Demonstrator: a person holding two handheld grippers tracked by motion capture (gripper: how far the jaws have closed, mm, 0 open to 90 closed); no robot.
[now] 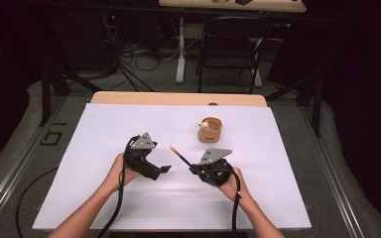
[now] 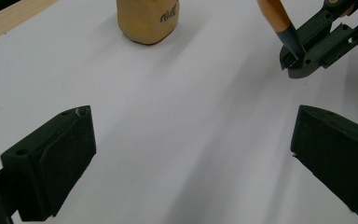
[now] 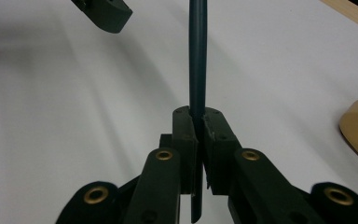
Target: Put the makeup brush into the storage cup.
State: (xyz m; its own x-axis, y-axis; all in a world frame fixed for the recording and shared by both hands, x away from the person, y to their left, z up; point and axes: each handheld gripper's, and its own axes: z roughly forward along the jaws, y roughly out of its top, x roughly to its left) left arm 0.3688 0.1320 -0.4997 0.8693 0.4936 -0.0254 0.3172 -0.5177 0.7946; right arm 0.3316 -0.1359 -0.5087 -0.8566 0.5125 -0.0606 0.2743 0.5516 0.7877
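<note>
While the right gripper [image 1: 194, 167] is pinching the dark end of a slim orange-and-black pen [image 1: 178, 153] in its 2 closed jaws, holding it slanted above the matte white table sheet [image 1: 104, 198], the left gripper [image 1: 164, 170] is hovering close by, jaws wide and empty. Judging by this, a handover is underway; next, the left needs to line up on the smooth round shaft. A rounded tan wooden pot [image 1: 210, 130] is standing behind.

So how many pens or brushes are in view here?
1. The brush is clamped in the right hand-held gripper, sticking out over the white table. More could be hidden inside the tan cup.
</note>
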